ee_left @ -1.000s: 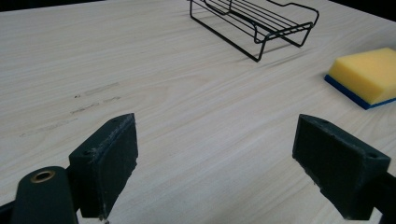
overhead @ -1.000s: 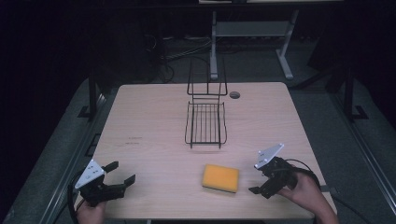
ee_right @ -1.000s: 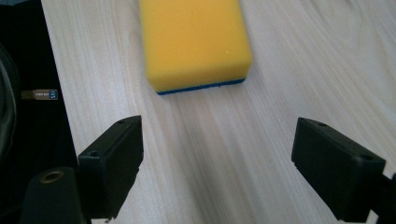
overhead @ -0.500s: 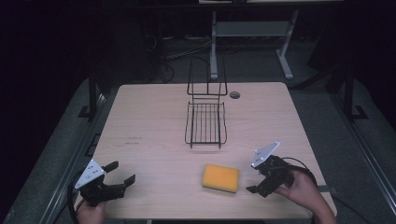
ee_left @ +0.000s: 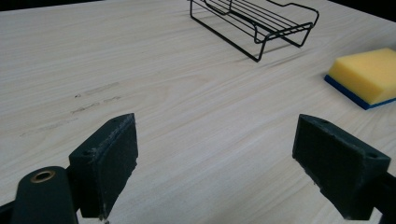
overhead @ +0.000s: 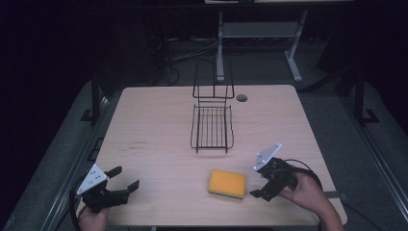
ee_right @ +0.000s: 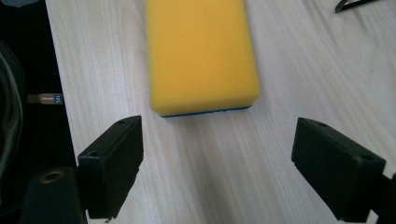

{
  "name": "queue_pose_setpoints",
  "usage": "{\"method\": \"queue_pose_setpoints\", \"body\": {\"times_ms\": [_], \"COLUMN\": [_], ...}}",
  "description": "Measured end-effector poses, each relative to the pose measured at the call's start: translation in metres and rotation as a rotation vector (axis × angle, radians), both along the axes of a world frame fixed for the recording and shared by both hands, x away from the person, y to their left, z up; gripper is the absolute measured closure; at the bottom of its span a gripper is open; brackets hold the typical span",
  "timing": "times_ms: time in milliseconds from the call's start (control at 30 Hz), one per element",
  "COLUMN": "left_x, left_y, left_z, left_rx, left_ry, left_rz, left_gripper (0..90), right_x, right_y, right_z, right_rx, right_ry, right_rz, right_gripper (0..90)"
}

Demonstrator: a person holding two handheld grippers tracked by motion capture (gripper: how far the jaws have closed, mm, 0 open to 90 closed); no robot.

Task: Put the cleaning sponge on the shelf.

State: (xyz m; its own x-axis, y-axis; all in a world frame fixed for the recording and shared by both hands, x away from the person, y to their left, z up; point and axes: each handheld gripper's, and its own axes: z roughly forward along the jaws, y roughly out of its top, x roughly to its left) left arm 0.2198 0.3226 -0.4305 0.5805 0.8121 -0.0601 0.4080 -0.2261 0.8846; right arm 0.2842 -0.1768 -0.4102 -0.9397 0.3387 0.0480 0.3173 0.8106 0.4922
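The sponge lies flat on the table, yellow face up with a blue layer underneath, near the front edge and right of centre. The right gripper sits just beside the sponge's right end, jaws spread wide and apart from it. In the right gripper view, the sponge lies directly ahead of the open jaws, not between them. The left gripper rests near the front left corner of the table, jaws spread and holding nothing. The wire rack stands at the table's centre, well apart from both grippers.
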Motion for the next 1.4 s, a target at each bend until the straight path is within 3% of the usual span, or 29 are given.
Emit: {"method": "queue_pose_setpoints", "body": {"times_ms": [1400], "left_x": [0.0], "left_y": [-0.001], "left_z": [0.001], "left_rx": [0.008], "left_ry": [0.002], "left_rz": [-0.003], "left_gripper": [13.4], "right_x": [0.015], "right_y": [0.048], "right_z": [-0.002], "right_rx": [-0.016], "right_ry": [0.027], "right_rz": [0.095], "right_gripper": [15.7]}}
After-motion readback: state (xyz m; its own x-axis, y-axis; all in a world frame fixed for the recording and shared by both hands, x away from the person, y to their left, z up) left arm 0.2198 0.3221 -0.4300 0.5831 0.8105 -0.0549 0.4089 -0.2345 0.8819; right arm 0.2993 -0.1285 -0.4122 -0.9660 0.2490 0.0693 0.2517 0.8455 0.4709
